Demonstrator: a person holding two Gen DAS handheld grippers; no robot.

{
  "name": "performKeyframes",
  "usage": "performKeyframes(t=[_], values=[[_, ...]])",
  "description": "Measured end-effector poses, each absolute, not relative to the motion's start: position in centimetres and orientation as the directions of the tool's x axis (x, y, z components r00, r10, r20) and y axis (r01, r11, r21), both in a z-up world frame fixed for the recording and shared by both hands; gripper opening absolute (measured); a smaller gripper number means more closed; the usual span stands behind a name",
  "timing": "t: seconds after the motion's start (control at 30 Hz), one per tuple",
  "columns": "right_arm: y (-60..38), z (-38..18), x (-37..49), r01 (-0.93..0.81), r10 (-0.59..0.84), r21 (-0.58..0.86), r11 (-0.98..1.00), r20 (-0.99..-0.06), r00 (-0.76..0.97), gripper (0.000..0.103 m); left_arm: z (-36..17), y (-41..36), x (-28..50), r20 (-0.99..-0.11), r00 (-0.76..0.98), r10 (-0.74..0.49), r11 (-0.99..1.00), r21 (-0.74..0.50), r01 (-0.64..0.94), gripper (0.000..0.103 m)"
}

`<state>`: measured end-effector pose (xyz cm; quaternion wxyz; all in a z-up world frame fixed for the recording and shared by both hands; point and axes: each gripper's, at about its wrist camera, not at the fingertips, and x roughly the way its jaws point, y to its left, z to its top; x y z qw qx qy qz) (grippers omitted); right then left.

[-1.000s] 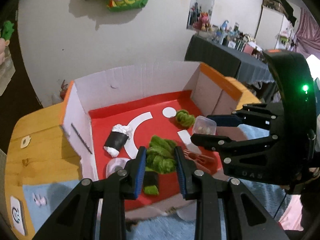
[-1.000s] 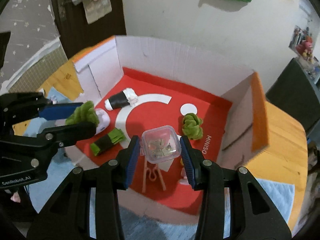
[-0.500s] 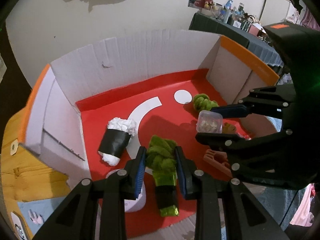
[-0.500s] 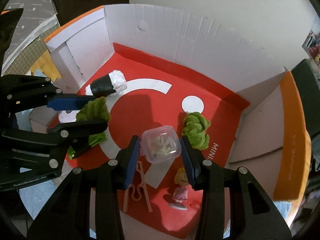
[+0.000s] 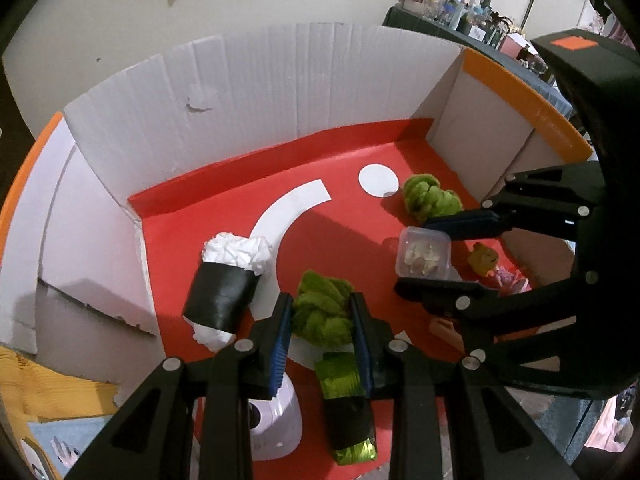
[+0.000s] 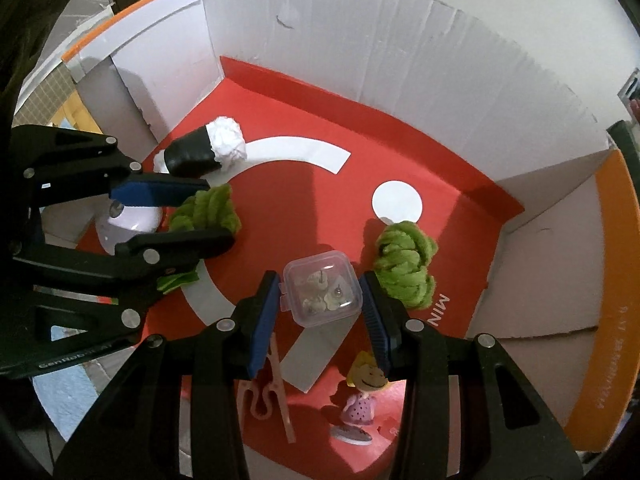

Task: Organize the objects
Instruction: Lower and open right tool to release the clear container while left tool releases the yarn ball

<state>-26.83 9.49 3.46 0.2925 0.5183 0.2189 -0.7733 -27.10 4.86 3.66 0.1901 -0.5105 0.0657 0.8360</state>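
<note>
My left gripper clenches a green yarn bundle; my right gripper grasps a clear plastic box of small trinkets; both hover above the red floor of the cardboard box. I should lower each onto bare floor, clear of the second green bundle beyond, before releasing.

Both the left gripper and the right gripper are built from matte black plastic linkages studded with round silver screws, their fingers are lined with ribbed blue pads, and faint white lettering is printed on one body.
</note>
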Motion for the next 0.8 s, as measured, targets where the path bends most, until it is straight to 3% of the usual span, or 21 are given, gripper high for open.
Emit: performKeyframes(t=[0.8], values=[[10.7,3.5,-26.5,0.662,-0.228,-0.015,-0.749,-0.933,-0.279,0.041,3.7,4.5,-27.4,-0.888,-0.39,0.246,-0.924,-0.093,-0.37,0.035]])
